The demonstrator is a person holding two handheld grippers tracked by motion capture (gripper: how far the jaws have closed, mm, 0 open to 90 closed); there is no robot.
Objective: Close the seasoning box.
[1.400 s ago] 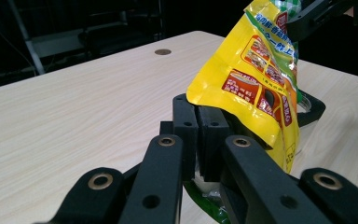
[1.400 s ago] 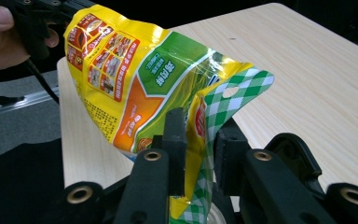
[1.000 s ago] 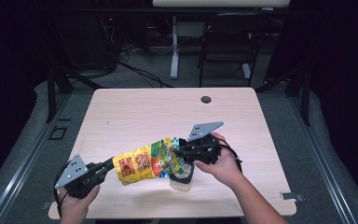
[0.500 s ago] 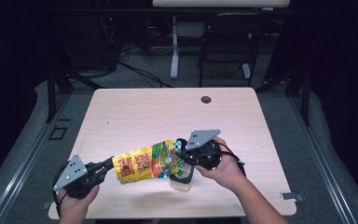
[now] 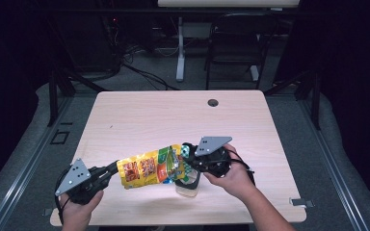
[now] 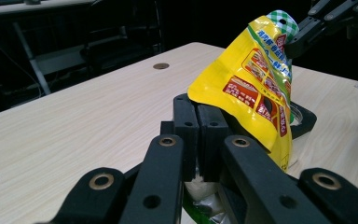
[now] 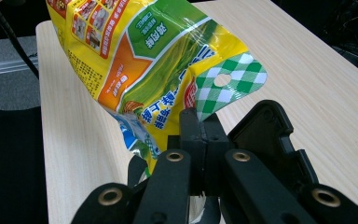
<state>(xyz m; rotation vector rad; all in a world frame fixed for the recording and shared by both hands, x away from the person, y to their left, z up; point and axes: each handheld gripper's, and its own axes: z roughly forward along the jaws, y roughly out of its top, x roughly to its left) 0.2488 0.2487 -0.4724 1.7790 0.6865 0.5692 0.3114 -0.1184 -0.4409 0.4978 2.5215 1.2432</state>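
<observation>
A yellow snack bag (image 5: 147, 168) with red and green print hangs stretched between both grippers, just above the table (image 5: 173, 115). My left gripper (image 5: 113, 169) is shut on the bag's bottom end (image 6: 251, 88), with its jaws (image 6: 197, 102) pressed together. My right gripper (image 5: 185, 153) is shut on the bag's top edge beside the green checked header (image 7: 228, 81), its jaws (image 7: 204, 126) closed on the film. A clear container (image 5: 189, 186) with an open black lid (image 7: 265, 130) stands under the bag's top end.
A round grommet hole (image 5: 213, 102) sits near the table's far edge. Behind the table stand a dark chair (image 5: 236, 43) and a white desk leg (image 5: 179, 48). A small clip (image 5: 296, 202) sits at the near right corner.
My right gripper has come a little toward the near edge with the bag's top end. The left gripper has kept still.
</observation>
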